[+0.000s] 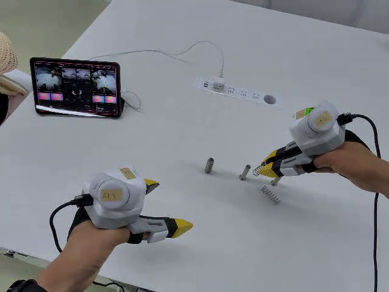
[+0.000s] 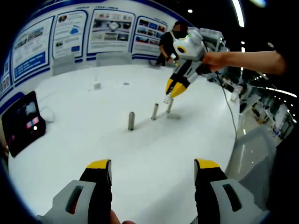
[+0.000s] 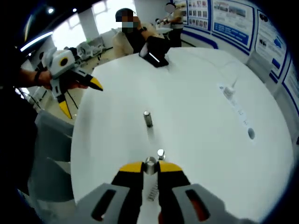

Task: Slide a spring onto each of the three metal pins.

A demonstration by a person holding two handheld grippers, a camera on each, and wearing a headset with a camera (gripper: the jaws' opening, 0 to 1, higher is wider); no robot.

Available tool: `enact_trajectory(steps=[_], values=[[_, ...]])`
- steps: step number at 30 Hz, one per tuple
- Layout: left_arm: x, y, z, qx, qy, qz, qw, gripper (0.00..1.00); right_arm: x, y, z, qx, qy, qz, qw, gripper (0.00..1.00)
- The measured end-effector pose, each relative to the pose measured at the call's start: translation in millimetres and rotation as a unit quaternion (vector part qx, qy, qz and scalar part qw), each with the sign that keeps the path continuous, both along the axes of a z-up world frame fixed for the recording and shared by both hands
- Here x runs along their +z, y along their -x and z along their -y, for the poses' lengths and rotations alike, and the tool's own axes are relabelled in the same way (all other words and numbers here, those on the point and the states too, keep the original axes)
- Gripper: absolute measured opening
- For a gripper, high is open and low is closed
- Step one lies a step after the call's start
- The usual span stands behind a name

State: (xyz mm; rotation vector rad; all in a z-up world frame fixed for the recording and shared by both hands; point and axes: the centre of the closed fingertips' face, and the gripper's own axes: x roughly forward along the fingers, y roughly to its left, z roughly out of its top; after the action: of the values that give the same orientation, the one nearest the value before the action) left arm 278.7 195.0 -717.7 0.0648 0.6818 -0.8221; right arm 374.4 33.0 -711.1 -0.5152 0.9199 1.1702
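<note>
Three short metal pins stand in a row mid-table. The left pin point(image 1: 209, 165) looks wrapped in a spring. The middle pin point(image 1: 245, 172) is bare. The right pin point(image 1: 275, 180) is partly hidden behind my right gripper point(image 1: 266, 165). That gripper is shut on a small spring point(image 1: 258, 170), which hangs just above and beside the right pin point(image 3: 149, 163). The held spring point(image 3: 152, 190) also shows between the yellow jaws. Another loose spring point(image 1: 270, 194) lies on the table nearby. My left gripper point(image 1: 167, 205) hovers open at the near left, empty, well back from the pins point(image 2: 154, 112).
A tablet point(image 1: 76, 87) stands at the far left. A white power strip point(image 1: 237, 91) with a cable lies at the back. A person point(image 1: 7, 61) is at the table's left edge. The white table point(image 1: 182, 121) is bare around the pins.
</note>
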Motion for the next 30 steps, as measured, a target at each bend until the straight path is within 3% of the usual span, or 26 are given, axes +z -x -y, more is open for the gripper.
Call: enact_trajectory(steps=[30], values=[[1.2, -0.6, -2.3, 0.007, 0.009, -0.006, 0.9999, 0.73, -18.0, -19.3, -10.1, 0.021, 0.026, 0.001, 0.9994, 0.13]])
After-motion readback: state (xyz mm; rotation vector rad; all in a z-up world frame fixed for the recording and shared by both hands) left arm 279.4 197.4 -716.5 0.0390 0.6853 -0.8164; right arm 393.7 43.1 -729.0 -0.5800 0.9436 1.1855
